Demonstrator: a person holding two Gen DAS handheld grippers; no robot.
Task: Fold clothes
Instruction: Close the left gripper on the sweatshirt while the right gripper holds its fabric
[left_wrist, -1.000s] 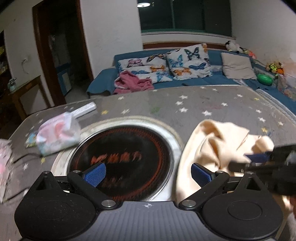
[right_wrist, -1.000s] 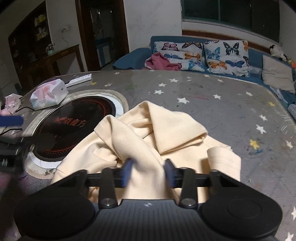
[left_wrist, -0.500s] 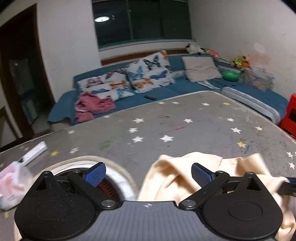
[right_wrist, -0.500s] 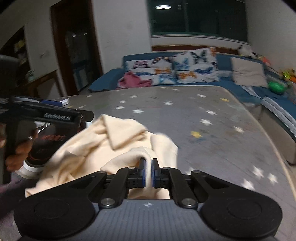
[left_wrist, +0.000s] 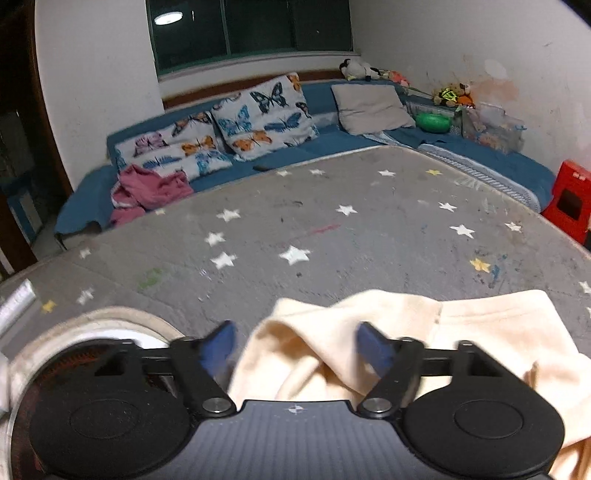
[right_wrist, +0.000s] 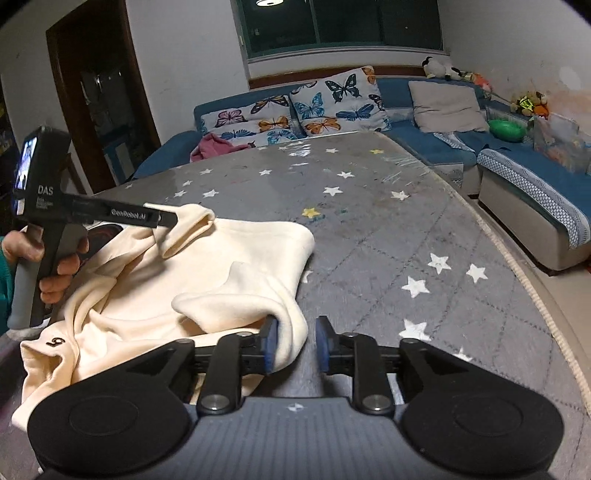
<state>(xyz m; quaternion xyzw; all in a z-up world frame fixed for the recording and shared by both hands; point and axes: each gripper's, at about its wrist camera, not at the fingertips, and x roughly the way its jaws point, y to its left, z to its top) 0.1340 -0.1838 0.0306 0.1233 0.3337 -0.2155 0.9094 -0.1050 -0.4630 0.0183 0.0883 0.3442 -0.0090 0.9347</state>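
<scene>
A cream garment (right_wrist: 207, 273) lies crumpled on the grey star-patterned table (right_wrist: 369, 229); it also shows in the left wrist view (left_wrist: 461, 332). My right gripper (right_wrist: 294, 343) is open, with a fold of the garment's near edge lying between its fingers against the left pad. My left gripper (left_wrist: 295, 343) is open with its fingers on either side of a raised fold at the garment's far left corner. In the right wrist view the left gripper (right_wrist: 166, 219) sits at that raised fold, held by a hand.
A round burner with a white rim (left_wrist: 99, 328) is set into the table at the left. A blue sofa (right_wrist: 424, 129) with butterfly cushions and a pink cloth (left_wrist: 147, 188) wraps the far and right sides. A red box (left_wrist: 569, 199) stands at far right.
My right gripper was shut on the garment and has opened. My left gripper has moved right onto the garment's far left fold, its fingers narrowed around it.
</scene>
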